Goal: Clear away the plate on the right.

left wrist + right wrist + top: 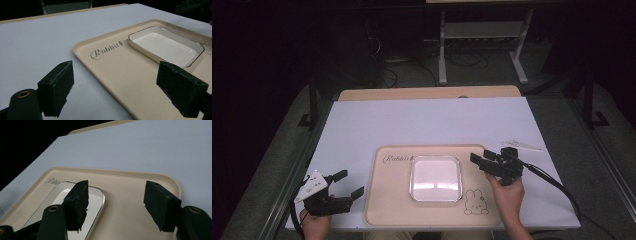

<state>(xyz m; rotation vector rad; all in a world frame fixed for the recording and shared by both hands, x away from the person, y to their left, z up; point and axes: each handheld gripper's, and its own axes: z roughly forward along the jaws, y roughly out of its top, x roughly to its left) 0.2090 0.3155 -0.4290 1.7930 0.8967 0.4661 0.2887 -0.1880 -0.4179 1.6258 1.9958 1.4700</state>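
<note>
Centrally, white dish [435,178] (on tray [392,200]) lies between open left tongs [350,184] and right tongs [481,161].

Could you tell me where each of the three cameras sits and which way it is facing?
High view: above the person's side, looking forward and down on the table; both hands, the left gripper and right gripper show.
Left gripper view: rides the left gripper, facing the beige tray; open jaws show.
Right gripper view: rides the right gripper, above the tray; open jaws show.
All share the tray and white dish.
</note>
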